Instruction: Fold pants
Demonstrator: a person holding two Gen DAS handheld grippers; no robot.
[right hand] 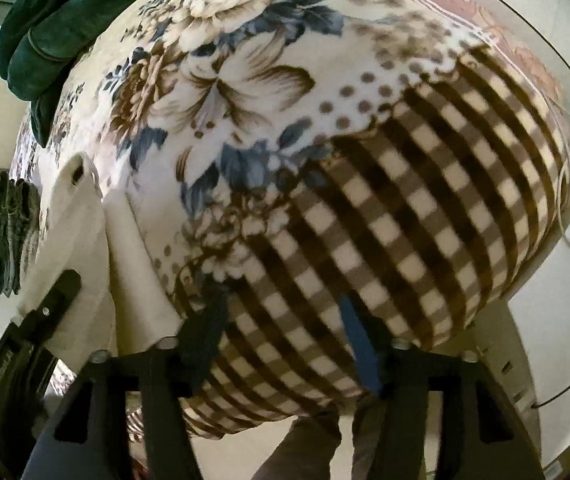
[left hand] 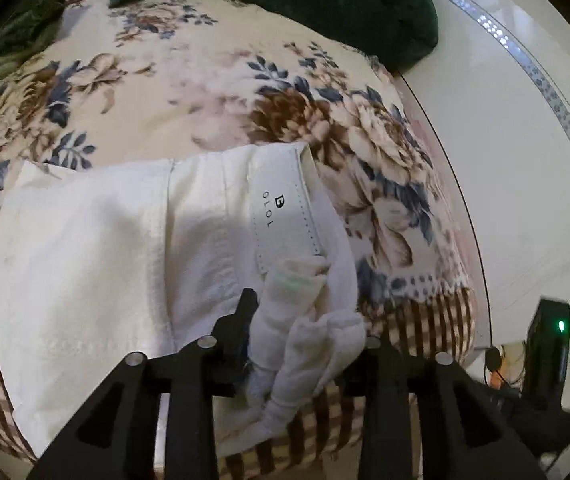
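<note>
While I hold: my left gripper (left hand: 309,320) has its fingers spread wide, a bunched corner of the pants (left hand: 125,248) heaped between them; whether I actually grip it I cannot tell.
Right gripper (right hand: 285,344): fingers spread, nothing in them, over the checked end of the blanket (right hand: 405,200).
Pants: white, lying folded on the blanket near its front edge, label (left hand: 281,216) up.
Risk, slip: if the bunch is only resting, it may drop when I lift, and the fold would open.
Risk, drag: soft fleece could catch the cloth and skew the layers.
Risk, edge: the bundle sits close to the edge and might slide off.
</note>
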